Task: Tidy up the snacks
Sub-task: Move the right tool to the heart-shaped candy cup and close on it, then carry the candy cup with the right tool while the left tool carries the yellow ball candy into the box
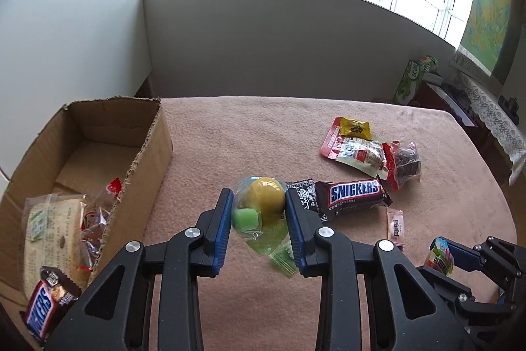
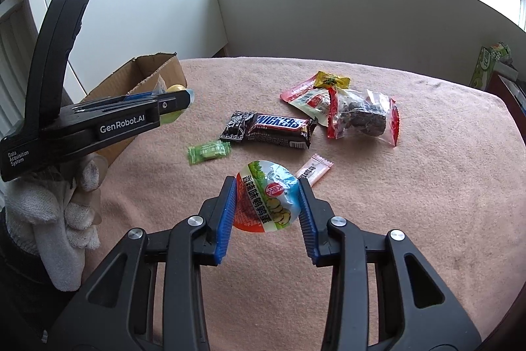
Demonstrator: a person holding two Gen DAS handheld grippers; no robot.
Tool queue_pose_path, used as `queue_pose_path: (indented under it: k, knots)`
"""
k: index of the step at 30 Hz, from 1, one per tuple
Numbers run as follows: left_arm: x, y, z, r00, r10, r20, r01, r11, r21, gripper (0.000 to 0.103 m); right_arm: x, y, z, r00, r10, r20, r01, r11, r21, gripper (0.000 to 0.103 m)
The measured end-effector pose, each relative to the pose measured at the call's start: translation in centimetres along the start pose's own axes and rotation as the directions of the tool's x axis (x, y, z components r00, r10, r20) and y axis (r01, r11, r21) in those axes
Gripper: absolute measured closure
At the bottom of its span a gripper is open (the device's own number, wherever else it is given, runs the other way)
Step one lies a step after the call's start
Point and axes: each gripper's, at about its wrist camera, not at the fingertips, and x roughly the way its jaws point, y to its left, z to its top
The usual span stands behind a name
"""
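My left gripper [image 1: 259,209] is shut on a clear packet holding a yellow ball snack [image 1: 265,199] and a green piece, held above the table just right of the cardboard box [image 1: 144,160]. My right gripper [image 2: 267,203] is shut on a round quail-egg snack cup [image 2: 266,199] with a green, red and white lid, held above the pink tablecloth. The right gripper also shows in the left wrist view [image 1: 442,255]. A Snickers bar [image 2: 279,129], a green candy [image 2: 208,151] and a pink sachet [image 2: 314,173] lie on the cloth.
The box holds a bread packet [image 1: 52,219], red-wrapped snacks [image 1: 98,213] and a Snickers bar [image 1: 42,308]. Red-white packets [image 2: 312,99], a yellow candy [image 2: 332,80] and a clear bag of dark snacks [image 2: 365,117] lie farther back. A wall and window stand behind the table.
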Motion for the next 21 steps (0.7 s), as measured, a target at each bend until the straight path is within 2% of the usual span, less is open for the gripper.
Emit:
queue_pose_path:
  k: [4, 9, 16, 21]
  knots:
    - [-2.3, 1.3, -0.5, 0.999, -0.013, 0.037, 0.015, 0.999, -0.041, 0.073, -0.1, 1.0, 1.2, 1.000, 0.015, 0.022, -0.015, 1.000, -0.006, 0.065]
    - [-4.7, 3.2, -0.9, 0.995, 0.009, 0.098, 0.000, 0.995, -0.095, 0.073, 0.2, 3.2, 2.9, 0.998, 0.038, 0.044, -0.036, 0.999, -0.038, 0.065]
    - [-7.4, 6.6, -1.4, 0.982, 0.096, 0.164, -0.068, 0.984, -0.167, 0.073, 2.0, 7.4, 5.4, 0.995, 0.094, 0.046, -0.089, 0.992, -0.092, 0.065]
    - [-8.3, 9.8, -2.0, 0.970, 0.169, 0.173, -0.127, 0.965, -0.228, 0.073, 3.7, 10.6, 7.0, 0.992, 0.123, 0.043, -0.116, 0.985, -0.131, 0.065]
